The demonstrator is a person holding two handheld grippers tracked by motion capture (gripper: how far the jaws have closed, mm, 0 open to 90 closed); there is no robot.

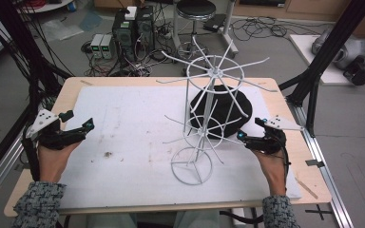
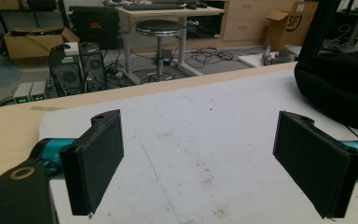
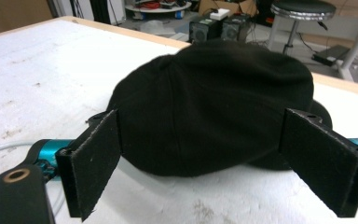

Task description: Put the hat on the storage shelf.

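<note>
A black cap (image 1: 228,102) lies on the white mat (image 1: 133,123) at the back right, partly behind a white wire rack (image 1: 209,109) with spokes at two levels and a ring base. My right gripper (image 1: 251,128) hovers just right of the rack and in front of the cap, jaws open. In the right gripper view the cap (image 3: 214,102) sits close ahead of the open right gripper (image 3: 209,168), with nothing held. My left gripper (image 1: 79,119) is at the mat's left edge, open and holding nothing. In the left gripper view, the left gripper (image 2: 205,163) faces bare mat, with the cap (image 2: 340,88) at far right.
The wooden table (image 1: 71,90) borders the mat on all sides. Black frame posts (image 1: 323,52) rise at both sides. On the floor beyond the table stand a stool (image 1: 196,14), computer towers (image 1: 133,28) and tangled cables.
</note>
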